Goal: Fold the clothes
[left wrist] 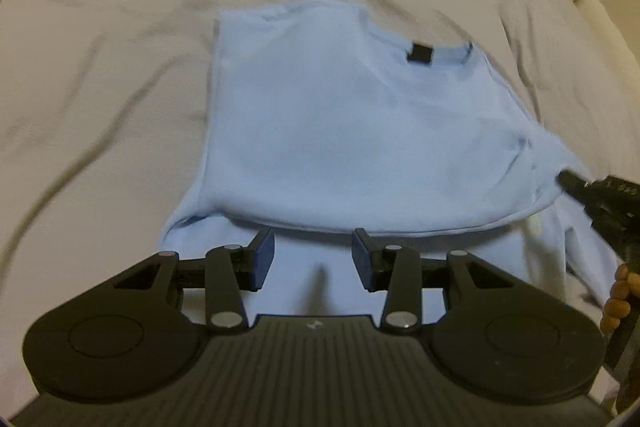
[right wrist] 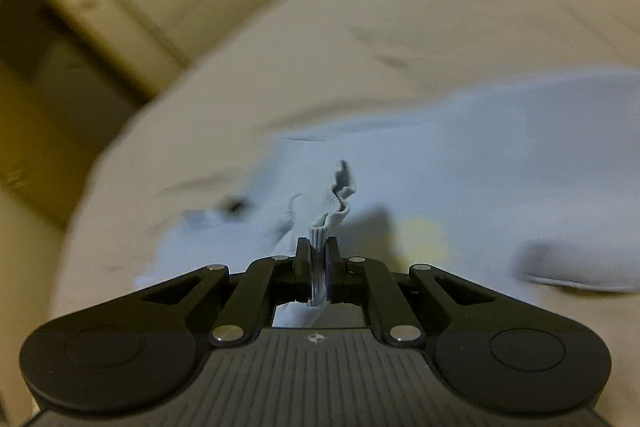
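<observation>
Shirt (left wrist: pixel 352 131), pale blue, lies partly folded on the bed sheet (left wrist: pixel 100 67); left gripper (left wrist: pixel 313 259) hovers over its near edge, jaws wide, while right gripper (right wrist: pixel 318 259) pinches its ribbed hem

My left wrist view looks down over the left hand-held gripper (left wrist: pixel 313 259) at the shirt (left wrist: pixel 352 131); my right view sits low, close against that same shirt (right wrist: pixel 460 163).
</observation>
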The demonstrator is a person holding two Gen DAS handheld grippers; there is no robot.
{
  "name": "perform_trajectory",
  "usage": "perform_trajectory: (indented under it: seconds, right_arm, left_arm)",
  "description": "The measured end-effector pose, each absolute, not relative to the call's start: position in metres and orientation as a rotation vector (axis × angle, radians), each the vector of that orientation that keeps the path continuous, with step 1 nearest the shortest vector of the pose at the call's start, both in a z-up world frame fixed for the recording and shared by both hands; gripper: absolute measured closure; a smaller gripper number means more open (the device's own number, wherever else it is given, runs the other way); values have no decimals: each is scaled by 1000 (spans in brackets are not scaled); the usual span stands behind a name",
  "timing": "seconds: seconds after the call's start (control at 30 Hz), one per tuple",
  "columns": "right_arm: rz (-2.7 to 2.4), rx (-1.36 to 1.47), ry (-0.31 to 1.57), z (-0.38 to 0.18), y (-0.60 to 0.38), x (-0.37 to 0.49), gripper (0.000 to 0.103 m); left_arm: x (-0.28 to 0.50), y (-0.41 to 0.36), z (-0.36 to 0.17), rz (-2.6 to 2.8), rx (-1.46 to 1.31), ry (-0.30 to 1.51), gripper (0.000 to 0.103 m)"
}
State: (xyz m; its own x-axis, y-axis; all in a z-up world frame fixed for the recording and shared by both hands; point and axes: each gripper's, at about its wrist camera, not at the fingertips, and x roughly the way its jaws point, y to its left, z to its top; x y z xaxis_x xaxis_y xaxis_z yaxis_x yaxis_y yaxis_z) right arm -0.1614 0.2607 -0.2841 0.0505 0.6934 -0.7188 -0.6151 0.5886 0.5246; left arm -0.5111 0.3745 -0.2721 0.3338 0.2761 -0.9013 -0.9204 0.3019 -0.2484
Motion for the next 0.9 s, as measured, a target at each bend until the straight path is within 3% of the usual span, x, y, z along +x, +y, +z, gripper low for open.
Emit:
perform_trajectory:
  seconds: [0.23, 0.27, 0.3, 0.57, 0.67, 0.9]
  right_arm:
    - [986, 34, 1170, -303, 257, -156, 95]
    - [965, 25, 1184, -305, 253, -154, 80]
    - [944, 16, 1197, -308, 248, -152, 74]
    - [803, -25, 1309, -320, 198, -133, 76]
    - [701, 50, 1353, -320, 149, -109, 69]
    - [415, 410, 1340, -322, 10, -27, 69]
  left_arm:
    - [-493, 375, -284, 923, -877, 933, 67]
    - [-490, 374, -285, 925, -870, 947, 67]
    - [-487, 373, -286, 928, -862, 962, 67]
    - [-449, 351, -287, 869, -782, 1075, 67]
    - [-420, 334, -287, 814, -758, 1102, 67]
    - [-347, 286, -284, 704, -710, 1140, 67]
